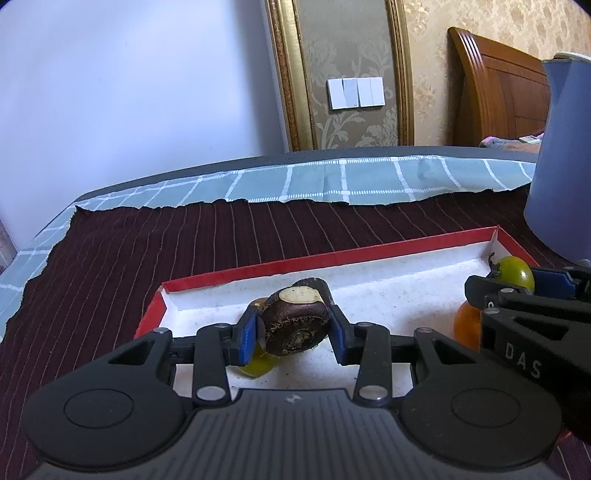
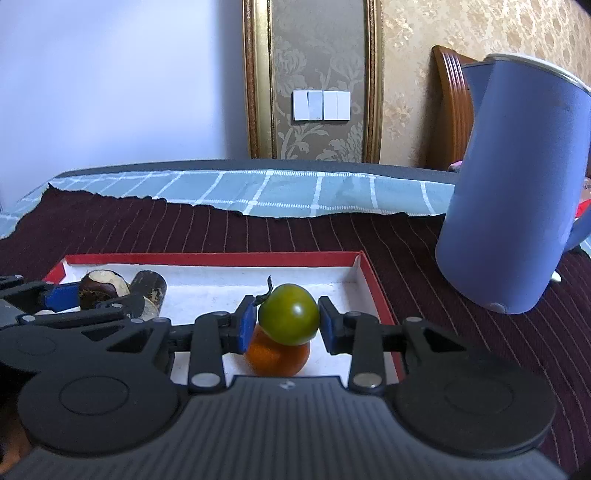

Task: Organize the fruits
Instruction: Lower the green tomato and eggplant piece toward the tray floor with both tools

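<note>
Brown chestnut (image 1: pixel 295 325) clamped (left claw (image 1: pixel 295 332)); right claw (image 2: pixel 287 325) grips green tomato (image 2: pixel 290 314).

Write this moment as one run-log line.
left tool: shut on brown water chestnut | right tool: shut on green tomato | both over red-rimmed white tray

Setting: a home, most likely a bedroom. Far right stands a carved wooden headboard (image 1: pixel 498 88) against gold damask wallpaper (image 2: pixel 480 26). A gilt-framed wall panel (image 2: pixel 317 74) carries a bank of white light switches (image 2: pixel 321 105). The near surface is dressed with a maroon striped cloth (image 1: pixel 147 243) over a teal checked cloth (image 1: pixel 369 181). A blue electric kettle (image 2: pixel 513 184) stands at right.
</note>
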`<state>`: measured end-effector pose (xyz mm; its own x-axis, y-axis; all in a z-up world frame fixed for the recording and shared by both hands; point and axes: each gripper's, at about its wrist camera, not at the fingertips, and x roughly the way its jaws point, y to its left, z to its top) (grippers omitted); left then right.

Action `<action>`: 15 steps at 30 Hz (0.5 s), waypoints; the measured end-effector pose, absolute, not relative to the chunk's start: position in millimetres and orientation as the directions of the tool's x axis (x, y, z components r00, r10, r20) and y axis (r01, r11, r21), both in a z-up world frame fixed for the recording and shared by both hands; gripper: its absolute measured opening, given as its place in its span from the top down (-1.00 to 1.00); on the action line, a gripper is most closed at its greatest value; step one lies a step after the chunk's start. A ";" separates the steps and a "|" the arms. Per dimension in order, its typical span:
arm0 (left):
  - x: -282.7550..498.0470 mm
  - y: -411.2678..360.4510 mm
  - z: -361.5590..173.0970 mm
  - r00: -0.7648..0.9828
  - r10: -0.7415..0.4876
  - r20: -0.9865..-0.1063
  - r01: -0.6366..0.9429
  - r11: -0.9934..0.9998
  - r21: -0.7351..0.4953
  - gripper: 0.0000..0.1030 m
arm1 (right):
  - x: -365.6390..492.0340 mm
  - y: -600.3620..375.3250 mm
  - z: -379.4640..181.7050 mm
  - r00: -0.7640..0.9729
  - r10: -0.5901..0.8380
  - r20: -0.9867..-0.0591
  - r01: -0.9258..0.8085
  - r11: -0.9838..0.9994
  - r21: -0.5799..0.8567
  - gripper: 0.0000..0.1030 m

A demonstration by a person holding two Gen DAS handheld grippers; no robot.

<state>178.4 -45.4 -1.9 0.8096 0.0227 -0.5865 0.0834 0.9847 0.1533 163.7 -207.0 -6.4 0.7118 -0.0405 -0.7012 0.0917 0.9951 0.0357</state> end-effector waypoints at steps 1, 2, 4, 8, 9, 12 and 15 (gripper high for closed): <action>178.6 -45.5 -2.1 0.811 0.025 -0.585 0.081 0.985 0.155 0.25 | 164.6 -206.9 -6.9 0.709 -0.044 -0.704 0.093 0.995 0.032 0.34; 179.0 -45.6 -2.3 0.811 0.026 -0.584 0.081 0.984 0.156 0.25 | 165.4 -206.9 -7.7 0.707 -0.044 -0.706 0.094 0.995 0.032 0.34; 179.9 -45.3 -2.2 0.810 0.025 -0.585 0.080 0.985 0.153 0.25 | 167.4 -207.6 -8.5 0.703 -0.042 -0.710 0.096 0.995 0.036 0.34; 183.0 -45.4 -1.7 0.809 0.022 -0.587 0.081 0.985 0.150 0.25 | 171.5 -207.8 -8.7 0.701 -0.051 -0.712 0.100 0.995 0.028 0.34; 183.2 -45.9 -1.7 0.810 0.022 -0.587 0.082 0.985 0.150 0.25 | 173.0 -207.8 -8.6 0.699 -0.053 -0.713 0.100 0.995 0.024 0.34; 183.9 -47.6 -2.7 0.810 0.022 -0.587 0.087 0.984 0.157 0.25 | 177.6 -206.4 -8.6 0.691 -0.062 -0.720 0.096 0.995 0.007 0.34; 184.3 -48.8 -1.7 0.809 0.017 -0.587 0.091 0.984 0.155 0.24 | 179.8 -205.8 -8.7 0.688 -0.065 -0.722 0.095 0.996 0.001 0.34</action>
